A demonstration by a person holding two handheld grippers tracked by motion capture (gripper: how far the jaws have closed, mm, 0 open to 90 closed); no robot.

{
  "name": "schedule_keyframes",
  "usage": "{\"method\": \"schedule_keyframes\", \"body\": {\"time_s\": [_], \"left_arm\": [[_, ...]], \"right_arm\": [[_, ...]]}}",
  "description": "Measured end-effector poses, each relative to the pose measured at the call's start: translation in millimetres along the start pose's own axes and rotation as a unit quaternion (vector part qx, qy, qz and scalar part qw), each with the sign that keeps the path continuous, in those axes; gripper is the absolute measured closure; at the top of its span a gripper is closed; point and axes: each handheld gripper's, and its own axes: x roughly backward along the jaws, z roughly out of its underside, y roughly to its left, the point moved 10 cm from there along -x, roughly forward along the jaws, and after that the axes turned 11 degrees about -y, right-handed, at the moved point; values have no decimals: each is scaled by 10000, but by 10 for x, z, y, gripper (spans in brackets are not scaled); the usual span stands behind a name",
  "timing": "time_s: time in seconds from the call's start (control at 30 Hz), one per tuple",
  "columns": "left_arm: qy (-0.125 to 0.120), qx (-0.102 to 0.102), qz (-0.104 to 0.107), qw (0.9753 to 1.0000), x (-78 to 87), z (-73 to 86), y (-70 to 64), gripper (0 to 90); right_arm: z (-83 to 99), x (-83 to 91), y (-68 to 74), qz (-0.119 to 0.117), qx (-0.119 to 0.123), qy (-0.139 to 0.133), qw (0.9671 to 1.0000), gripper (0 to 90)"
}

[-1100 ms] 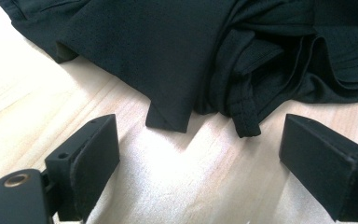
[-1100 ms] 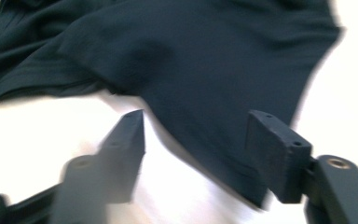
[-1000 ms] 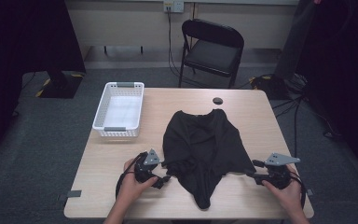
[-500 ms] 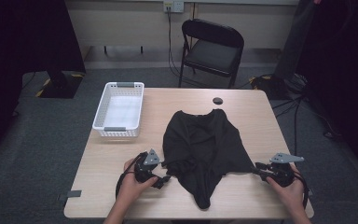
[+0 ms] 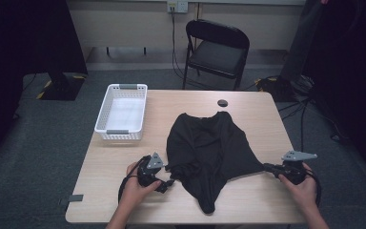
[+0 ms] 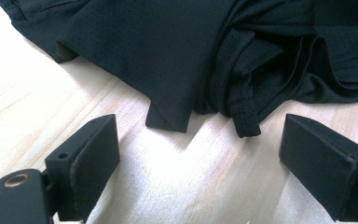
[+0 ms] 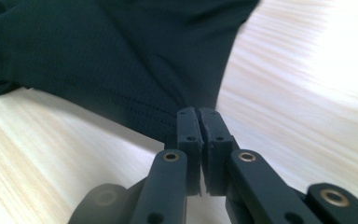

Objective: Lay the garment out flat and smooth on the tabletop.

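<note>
On table [image 5: 262, 200], pinched black garment [image 5: 209, 148]

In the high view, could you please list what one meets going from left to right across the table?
White basket → left hand-held gripper → black garment → right hand-held gripper.

right gripper [image 7: 198, 122] | jaws pinched on black garment [image 7: 121, 56] edge | wooden table [image 7: 303, 116]
</note>
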Motion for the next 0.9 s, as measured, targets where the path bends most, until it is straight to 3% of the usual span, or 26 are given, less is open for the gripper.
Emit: {"method": "schedule_keyframes", "body": {"time_s": [0.07,0.13,0.17,0.2,0.23,0.3,0.33,0.4,0.43,0.5,0.63,0.67,0.73,0.87,0.9], "left_arm": [[-1,0,-1,10000,0,0,0,118],[1,0,0,10000,0,0,0,118],[1,0,0,10000,0,0,0,118],[0,5,7,10000,-1,0,0,118],[0,5,7,10000,-1,0,0,117],[-1,4,5,10000,-1,0,-1,117],[-1,0,0,10000,0,0,0,117],[0,1,0,10000,0,0,0,118],[0,1,1,10000,0,0,0,118],[-1,6,4,10000,-1,0,0,117],[-1,3,4,10000,-1,0,-1,117],[-1,0,-1,10000,0,0,0,117],[-2,0,-1,10000,0,0,0,118],[0,2,4,10000,-1,0,0,117],[1,0,0,10000,0,0,0,118]], "right_arm": [[-6,49,-120,67,-46,12,10000,873],[-13,108,-281,104,-333,-54,9994,874],[-13,108,-281,104,-333,-54,9994,874],[12,174,-560,423,-367,81,9984,874],[18,196,-656,553,-375,138,9977,873],[12,256,-920,860,-626,100,9943,852],[18,290,-1040,1029,-778,96,9916,784],[6,325,-1136,1140,-1037,6,9881,643],[-24,341,-1126,1157,-934,-71,9889,635],[-83,331,-960,960,-812,-226,9918,578],[-112,197,-371,353,-327,-370,9982,589],[-66,118,-151,117,-199,-271,9994,619],[0,26,70,-42,-15,-121,9999,675],[58,-80,218,-110,164,5,9998,699],[87,-110,224,-92,218,98,9997,784]]}}
